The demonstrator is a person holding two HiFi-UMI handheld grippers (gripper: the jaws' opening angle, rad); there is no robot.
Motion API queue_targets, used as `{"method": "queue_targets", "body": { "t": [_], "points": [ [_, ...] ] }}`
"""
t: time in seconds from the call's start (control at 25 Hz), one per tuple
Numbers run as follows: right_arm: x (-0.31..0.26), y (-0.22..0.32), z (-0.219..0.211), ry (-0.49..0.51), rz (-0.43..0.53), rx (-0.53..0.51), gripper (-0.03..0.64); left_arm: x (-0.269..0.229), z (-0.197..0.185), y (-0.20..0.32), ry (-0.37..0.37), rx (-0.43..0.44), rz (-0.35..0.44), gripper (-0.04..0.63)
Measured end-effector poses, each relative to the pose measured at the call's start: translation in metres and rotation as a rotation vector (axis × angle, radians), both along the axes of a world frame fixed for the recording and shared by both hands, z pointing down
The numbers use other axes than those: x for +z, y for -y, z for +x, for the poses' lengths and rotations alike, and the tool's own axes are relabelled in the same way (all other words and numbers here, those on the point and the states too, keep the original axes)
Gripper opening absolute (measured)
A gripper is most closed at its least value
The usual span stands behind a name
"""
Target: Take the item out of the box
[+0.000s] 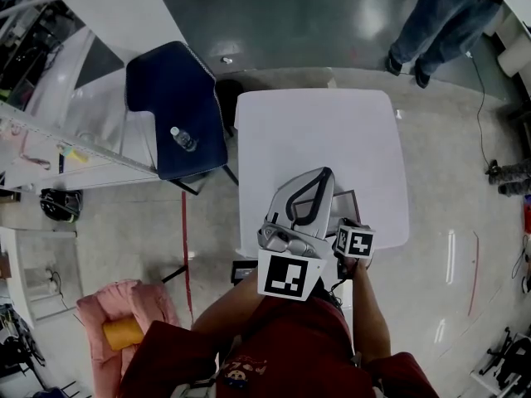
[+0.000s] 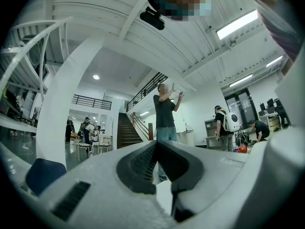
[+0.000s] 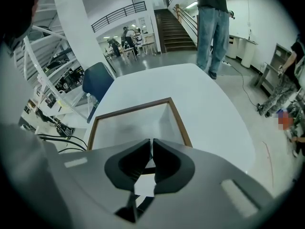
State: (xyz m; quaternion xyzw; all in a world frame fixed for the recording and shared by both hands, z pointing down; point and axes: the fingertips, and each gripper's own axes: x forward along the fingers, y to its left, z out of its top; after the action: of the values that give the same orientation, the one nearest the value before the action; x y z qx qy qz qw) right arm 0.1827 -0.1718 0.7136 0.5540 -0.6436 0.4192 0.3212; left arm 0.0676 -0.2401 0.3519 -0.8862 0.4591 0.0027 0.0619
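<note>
Right claw (image 3: 151, 141), tips nearly together, hangs at the open box (image 3: 180, 122).

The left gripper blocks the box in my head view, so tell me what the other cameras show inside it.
Observer: In the right gripper view the box is open and brown-rimmed. I see no item in the part of its white inside that shows.
Operator: Give me the right claw.
Observer: The right claw points down at the box's near side, its jaws almost together with only a slit between them. I cannot tell whether they pinch anything.
Operator: Now the left one.
Observer: The left claw is closed on nothing and points level across the room, toward a standing person.
</note>
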Motion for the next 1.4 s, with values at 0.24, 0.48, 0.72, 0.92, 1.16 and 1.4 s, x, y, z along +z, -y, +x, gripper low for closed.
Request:
{"method": "queue_targets", "body": {
  "t": [0.24,0.48,0.72,0.92,1.16,1.4],
  "points": [
    [-0.007,0.0,-0.001,0.017,0.032,0.003,0.017,-0.004,0.001,-0.003,0.006,0.001,0.012,0.004],
    [-0.013,0.001,-0.002,0.029,0.055,0.014,0.017,-0.007,-0.008,0.001,0.019,-0.019,0.022,0.003],
    [-0.021,0.001,0.0,0.043,0.09,0.032,0.015,-0.006,-0.009,-0.003,0.023,-0.021,0.024,0.005],
    [-0.031,0.003,0.0,0.053,0.126,0.037,0.015,-0.007,-0.006,-0.006,0.021,-0.016,0.028,0.003],
    [-0.048,0.006,-0.001,0.058,0.175,0.037,0.015,-0.009,-0.005,-0.01,0.014,-0.013,0.038,0.004],
    [-0.071,0.013,-0.002,0.056,0.242,0.03,0.015,-0.012,-0.004,-0.011,0.02,-0.005,0.047,0.003]
  ]
}}
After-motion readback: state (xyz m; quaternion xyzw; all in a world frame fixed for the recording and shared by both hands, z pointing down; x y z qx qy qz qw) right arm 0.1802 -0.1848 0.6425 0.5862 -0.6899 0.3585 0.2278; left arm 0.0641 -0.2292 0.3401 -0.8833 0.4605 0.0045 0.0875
